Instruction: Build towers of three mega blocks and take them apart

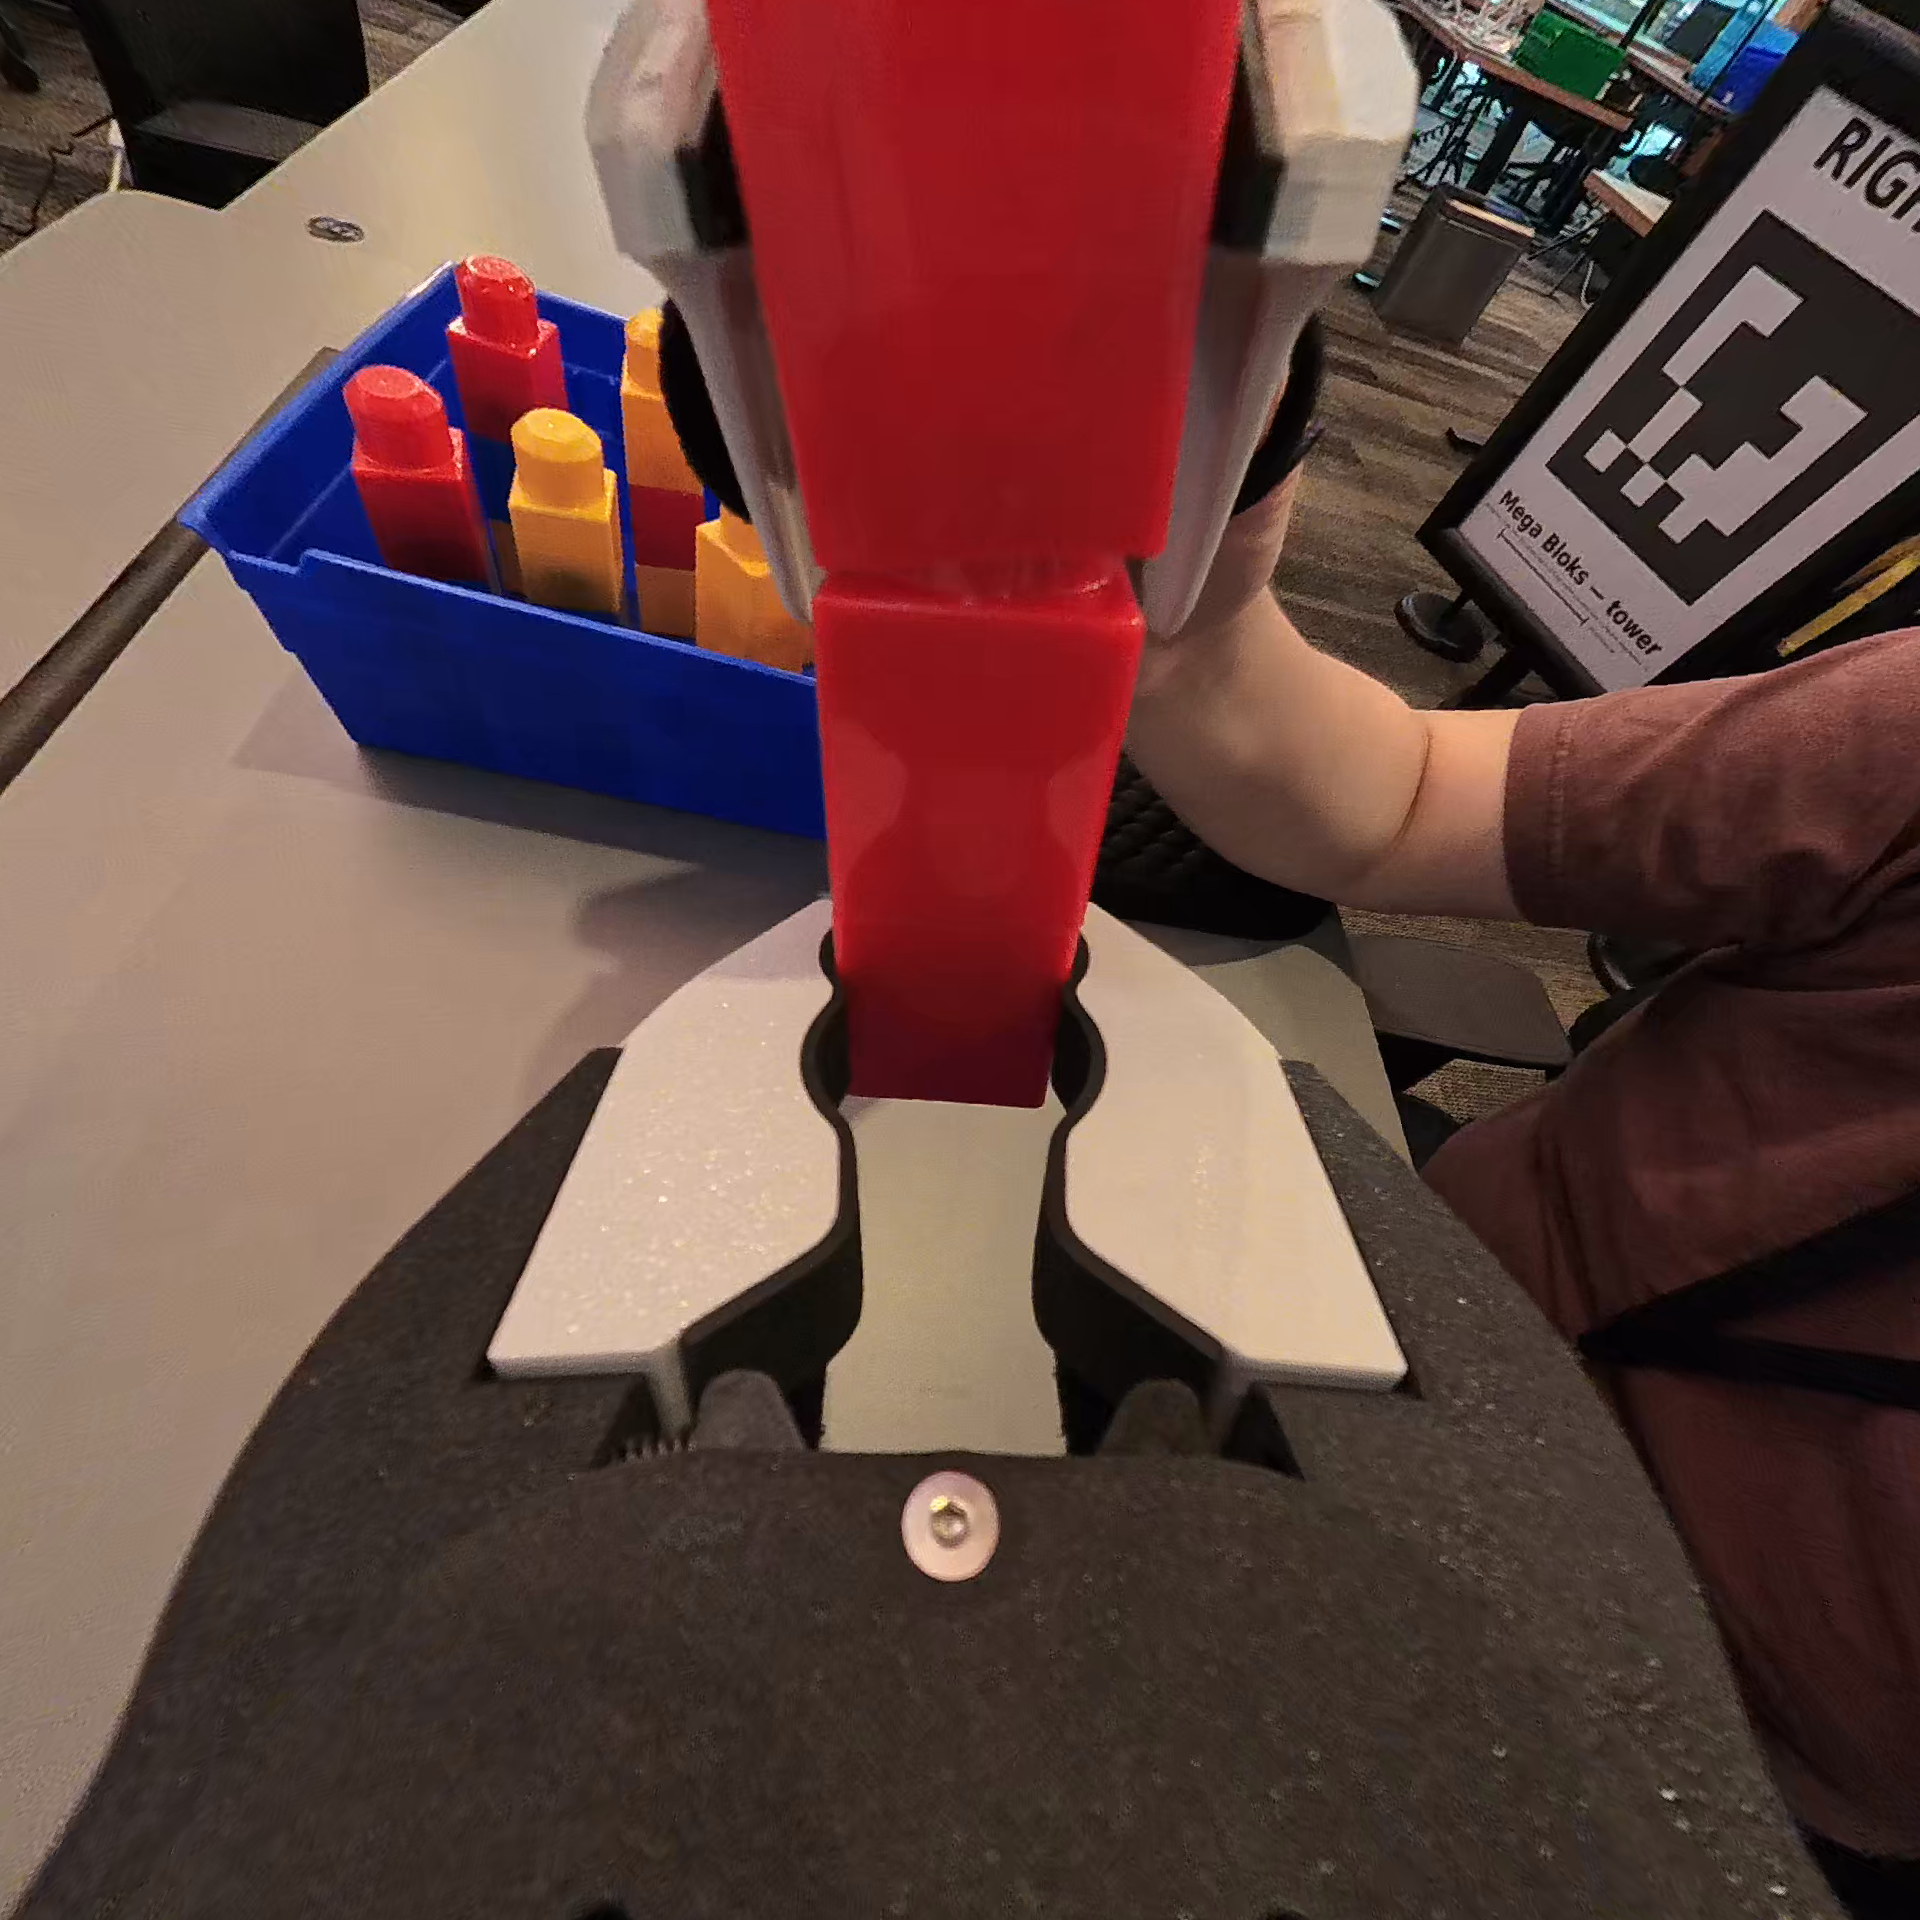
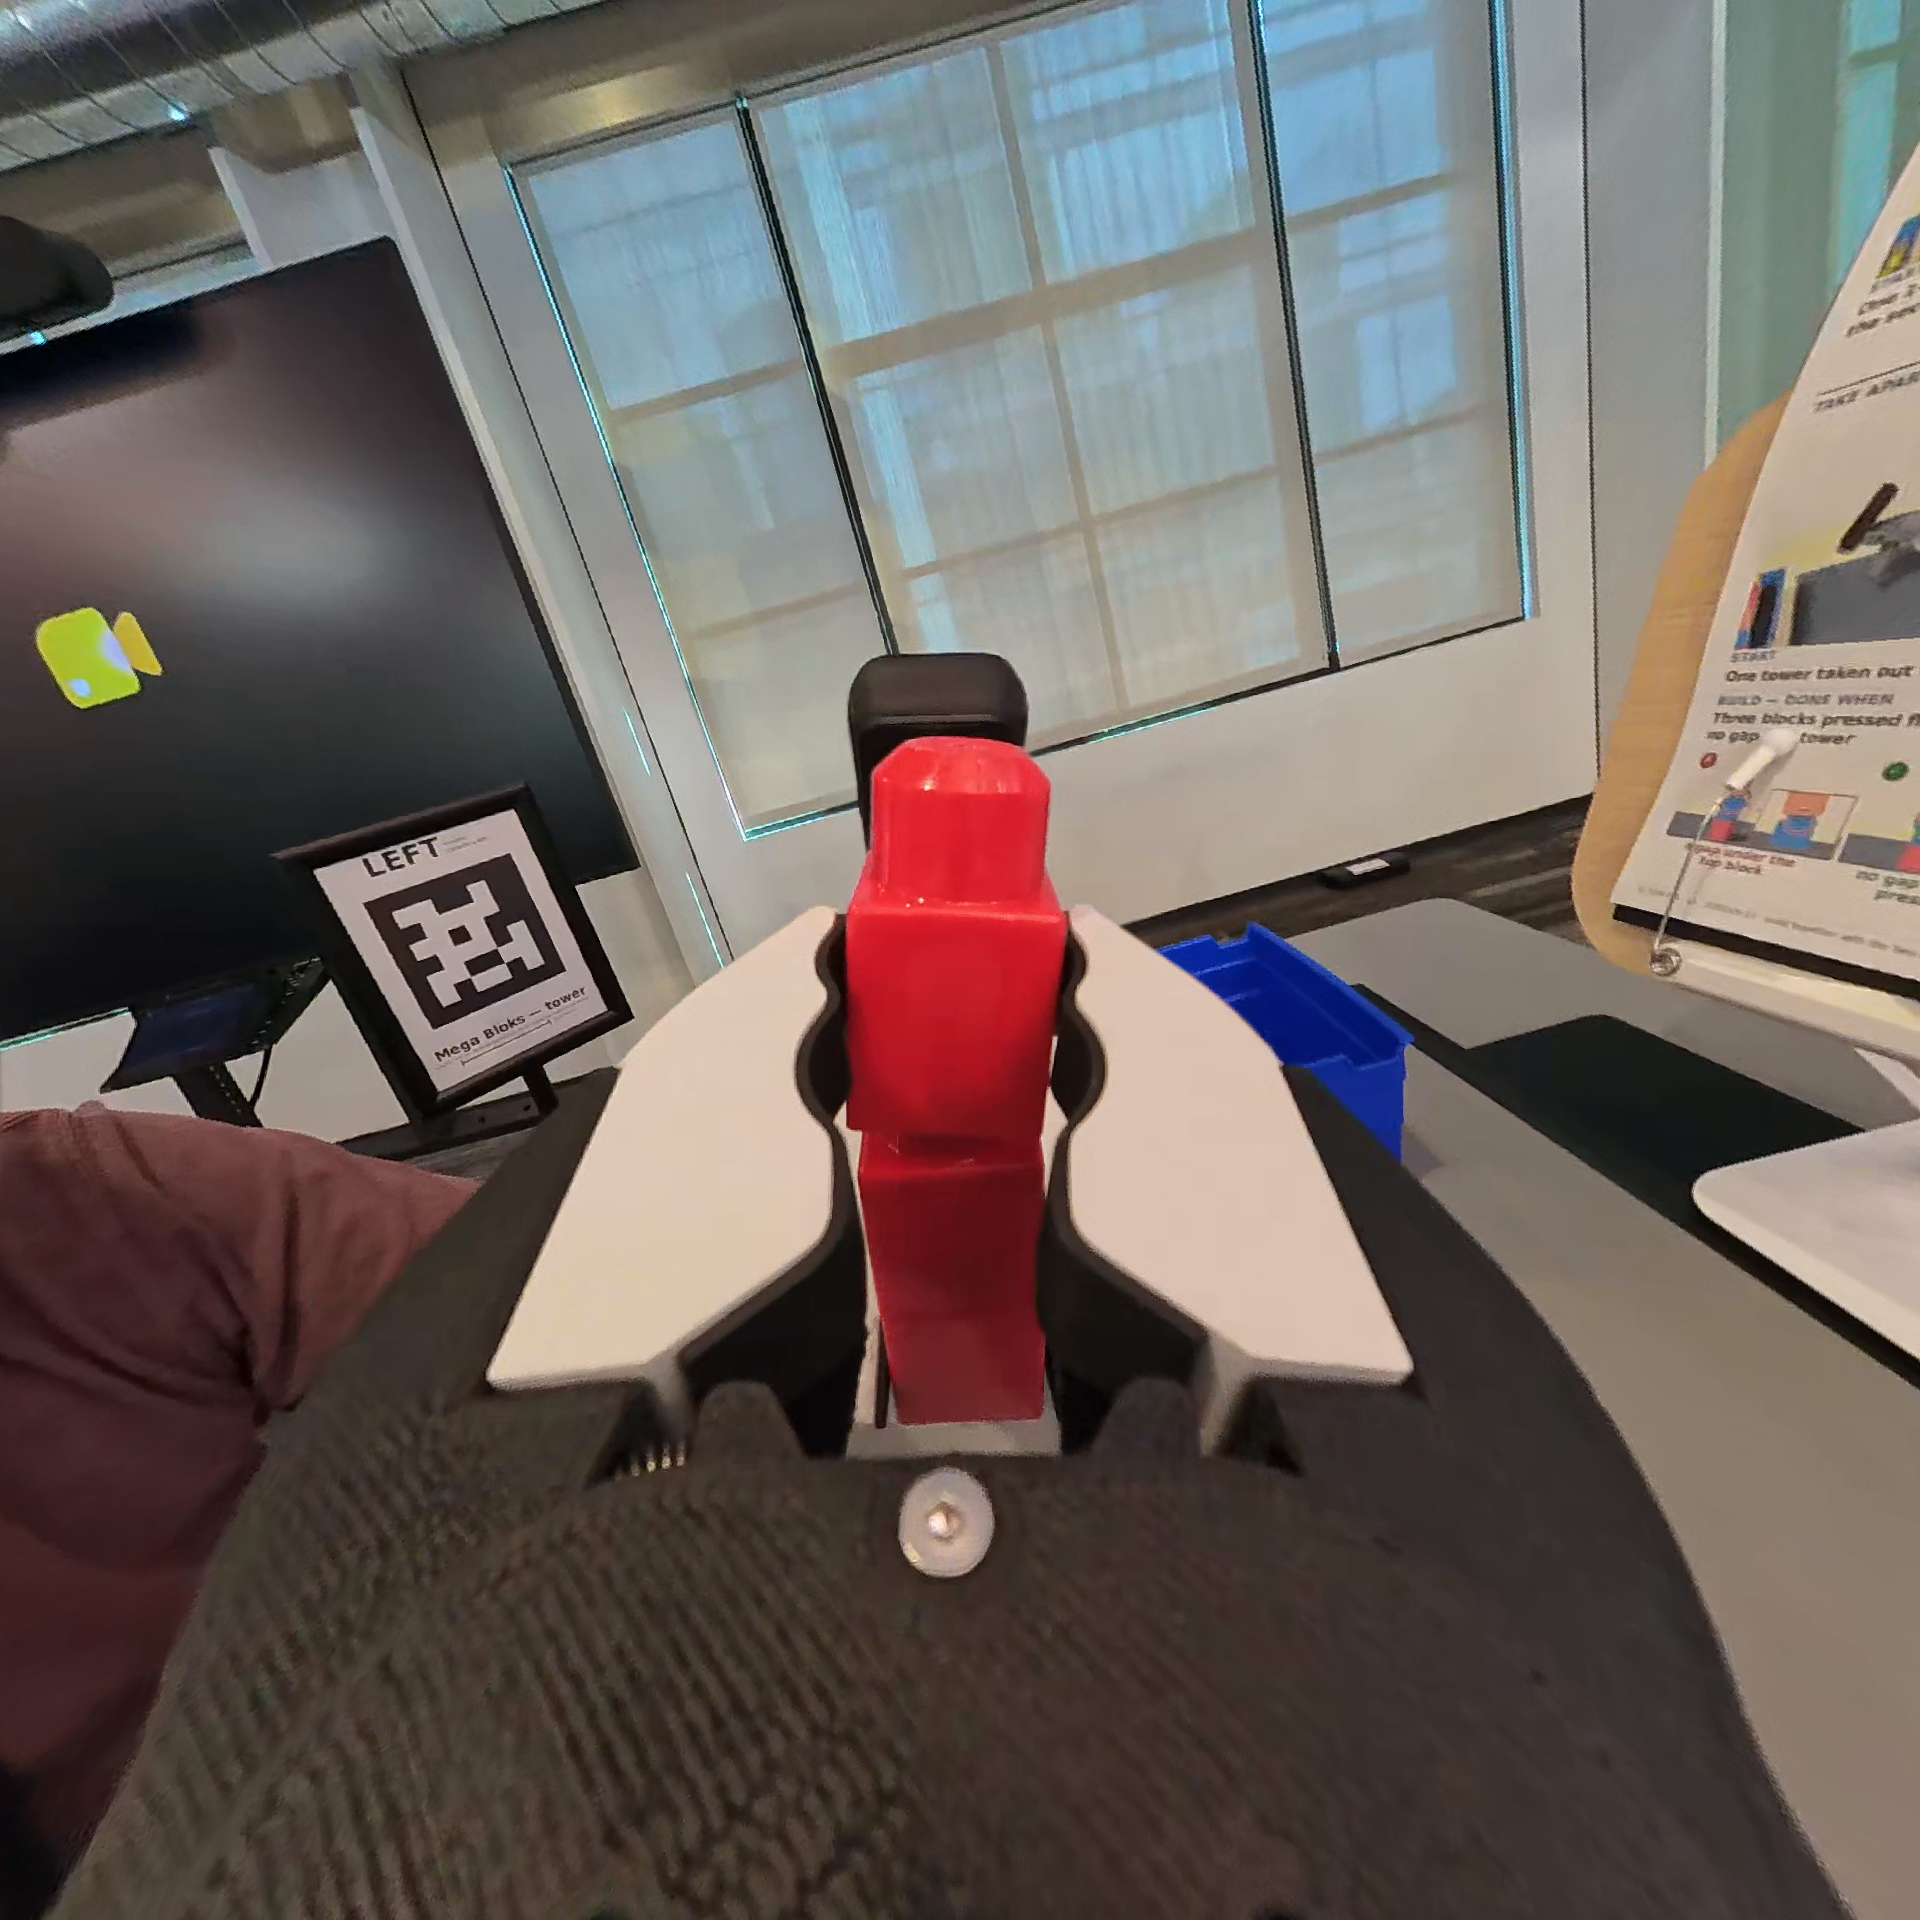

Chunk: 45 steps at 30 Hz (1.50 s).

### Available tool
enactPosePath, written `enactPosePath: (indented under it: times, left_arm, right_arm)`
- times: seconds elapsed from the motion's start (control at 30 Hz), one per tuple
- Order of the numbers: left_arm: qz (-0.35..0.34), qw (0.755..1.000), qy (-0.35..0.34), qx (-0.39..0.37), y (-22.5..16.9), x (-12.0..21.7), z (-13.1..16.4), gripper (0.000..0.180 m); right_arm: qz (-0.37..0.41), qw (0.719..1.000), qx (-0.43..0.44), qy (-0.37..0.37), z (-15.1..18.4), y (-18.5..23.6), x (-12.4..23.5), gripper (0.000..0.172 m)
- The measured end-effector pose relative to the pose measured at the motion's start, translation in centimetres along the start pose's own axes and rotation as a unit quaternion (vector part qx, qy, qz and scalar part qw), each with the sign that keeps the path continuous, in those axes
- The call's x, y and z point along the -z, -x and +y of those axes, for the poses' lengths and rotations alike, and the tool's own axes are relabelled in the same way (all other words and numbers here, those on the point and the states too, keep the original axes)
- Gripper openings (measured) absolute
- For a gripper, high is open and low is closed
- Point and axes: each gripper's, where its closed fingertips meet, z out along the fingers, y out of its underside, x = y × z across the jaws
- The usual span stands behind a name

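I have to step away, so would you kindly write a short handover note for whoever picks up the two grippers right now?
Left gripper: shut on the lower red block.
Right gripper: shut on the upper red block, stud on top.
A thin gap shows at the joint between the two red blocks; whether they are being pressed together or pulled apart cannot be told.
Blue bin on the grey table holds red and yellow towers.
Left: finish this joint, then carry on with the rest.

Two close wrist views, opposite-facing, sharing the red blocks (image 1: pixel 966 779) and blue bin (image 2: pixel 1330 1029)
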Motion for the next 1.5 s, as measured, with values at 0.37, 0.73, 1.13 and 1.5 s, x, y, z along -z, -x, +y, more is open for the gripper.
enactPosePath:
  times: [0.37, 0.73, 1.13, 1.5]
  left_arm:
    - [0.01, 1.0, 0.001, 0.017, -0.1, 0.1, 0.0, 0.035]
    - [-0.027, 0.997, 0.067, -0.006, 0.3, -0.1, 1.8, 0.036]
    - [0.049, 0.997, 0.025, 0.059, -1.0, -0.1, 0.8, 0.036]
    - [0.087, 0.989, 0.048, 0.11, -1.2, -0.4, 2.0, 0.035]
  right_arm:
    - [-0.008, 1.0, 0.011, -0.001, 0.6, -0.1, -0.1, 0.037]
    - [0.002, 0.997, 0.017, 0.078, 2.7, 0.1, -0.7, 0.038]
    - [0.006, 0.994, -0.079, 0.072, 2.2, -0.9, 0.3, 0.037]
    - [0.008, 0.987, -0.106, 0.124, 3.8, -1.4, 0.6, 0.038]
